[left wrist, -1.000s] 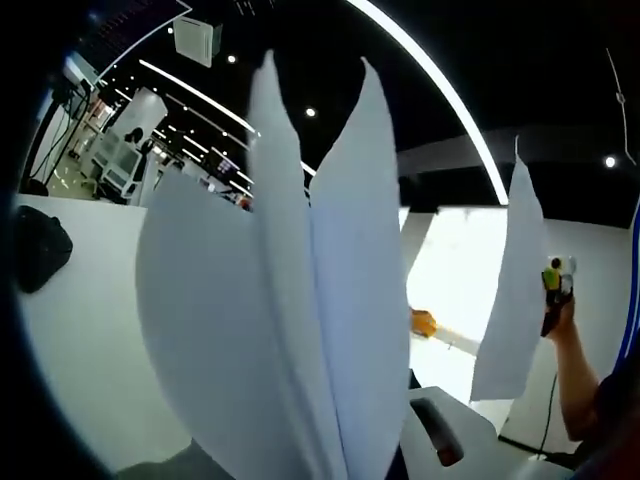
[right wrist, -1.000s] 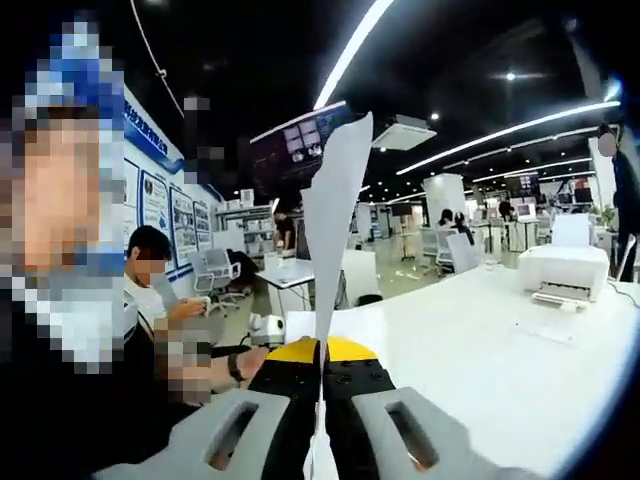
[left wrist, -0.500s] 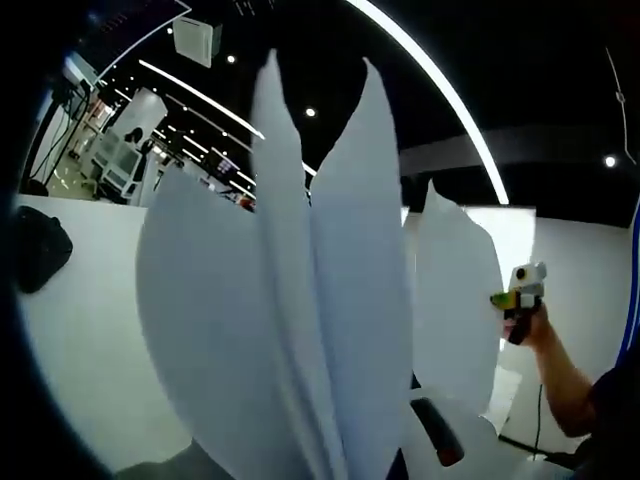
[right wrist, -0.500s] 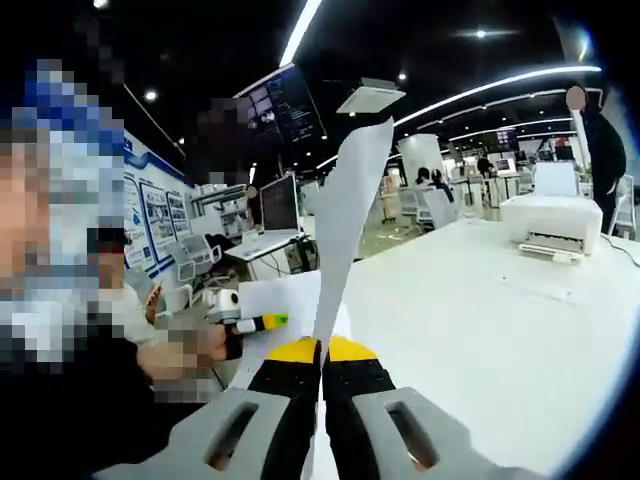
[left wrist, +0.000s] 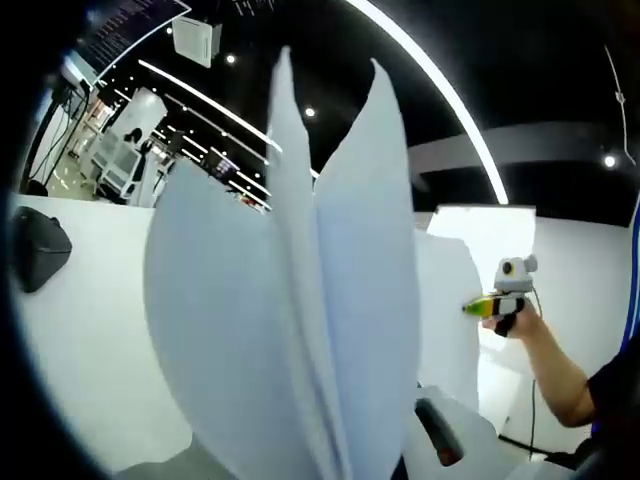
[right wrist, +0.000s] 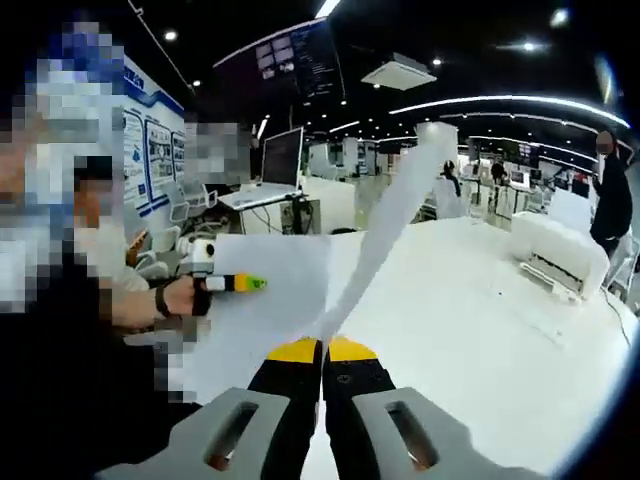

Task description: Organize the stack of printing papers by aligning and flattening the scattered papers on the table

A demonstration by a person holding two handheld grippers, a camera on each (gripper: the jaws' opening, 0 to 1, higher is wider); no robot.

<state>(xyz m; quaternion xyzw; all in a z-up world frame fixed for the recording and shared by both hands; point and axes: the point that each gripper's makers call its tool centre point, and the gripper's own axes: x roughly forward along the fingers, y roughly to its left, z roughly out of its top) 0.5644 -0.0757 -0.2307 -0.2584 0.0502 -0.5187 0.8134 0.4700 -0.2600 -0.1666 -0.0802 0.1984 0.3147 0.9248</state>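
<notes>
In the left gripper view, several white sheets [left wrist: 300,310] fan upward from the bottom centre, where they cover most of my left gripper; one grey jaw shows at the lower right. In the right gripper view the left gripper [right wrist: 248,283], held by a hand, has those sheets [right wrist: 265,320] spreading from it. My right gripper [right wrist: 322,350] is shut on a single sheet [right wrist: 395,225], seen edge-on and leaning right. From the left gripper view the right gripper [left wrist: 474,307] holds that sheet [left wrist: 448,320] just right of the fanned sheets.
A white table [right wrist: 480,330] stretches ahead with a white printer [right wrist: 555,260] at its far right. A monitor [right wrist: 283,160] stands behind, and a person [right wrist: 610,200] at the far right. A black bag [left wrist: 35,250] lies on the table [left wrist: 90,340].
My right gripper has swung its single sheet in close beside the fanned sheets in the left gripper. That sheet now leans right in the right gripper view. The left gripper's sheets barely moved.
</notes>
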